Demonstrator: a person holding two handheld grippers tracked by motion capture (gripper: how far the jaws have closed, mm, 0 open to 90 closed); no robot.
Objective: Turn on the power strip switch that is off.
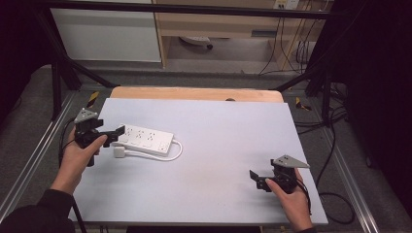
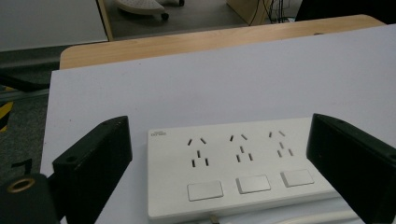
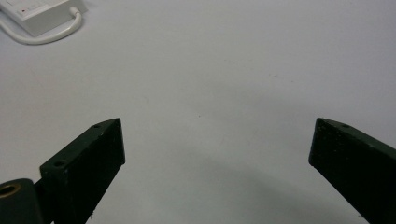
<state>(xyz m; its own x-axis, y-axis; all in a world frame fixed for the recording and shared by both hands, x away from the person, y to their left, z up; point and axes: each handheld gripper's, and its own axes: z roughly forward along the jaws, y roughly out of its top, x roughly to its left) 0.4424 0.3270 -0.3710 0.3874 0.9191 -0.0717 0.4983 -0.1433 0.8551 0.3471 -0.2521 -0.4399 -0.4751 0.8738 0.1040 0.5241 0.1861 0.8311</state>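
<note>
One white plastic power strip [image 1: 145,139] with three socket groups and three square switches lies near the left edge of the pale grey tabletop [image 1: 218,145], its white cord [image 1: 176,151] looping beside it. The left gripper [image 1: 115,134] straddles the strip's end, jaws wide. The right gripper [image 1: 256,178] hovers by the near right corner, jaws wide, holding nothing.

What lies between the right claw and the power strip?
Only bare white tabletop lies between the right claw and the power strip; the high view shows this stretch.
</note>
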